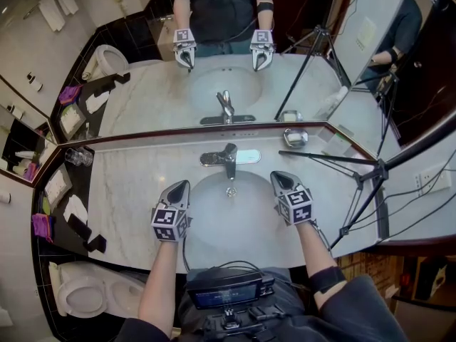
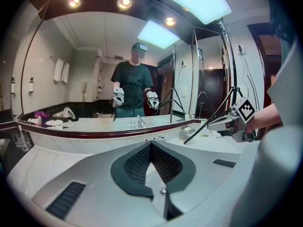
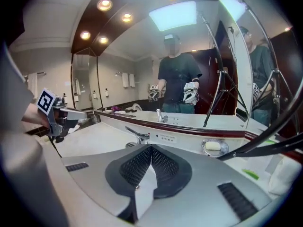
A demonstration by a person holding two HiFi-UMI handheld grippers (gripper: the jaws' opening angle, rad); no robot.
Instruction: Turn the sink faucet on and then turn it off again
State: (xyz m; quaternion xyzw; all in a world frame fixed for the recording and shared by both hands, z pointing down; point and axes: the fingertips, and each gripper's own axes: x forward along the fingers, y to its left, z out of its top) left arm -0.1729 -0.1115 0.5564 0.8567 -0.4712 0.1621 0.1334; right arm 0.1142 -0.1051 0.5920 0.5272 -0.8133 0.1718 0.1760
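Jaws of both tools are pressed together with nothing between them. The left gripper [image 1: 187,184] and the right gripper [image 1: 273,176] hover side by side, well apart, over the sink basin [image 1: 229,223]. The faucet [image 1: 228,159] stands just ahead of the jaw tips, between the two, touched by neither. A soap dish [image 1: 296,137] sits ahead and right of the right jaws.

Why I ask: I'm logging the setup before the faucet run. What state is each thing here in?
Faucet: no water running, neither gripper touching it.
Left gripper: shut, empty, at the basin's left rim.
Right gripper: shut, empty, at the basin's right rim.
Sink basin: no pooled water visible.
Soap dish: holds a soap bar.
Toilet: lid up.
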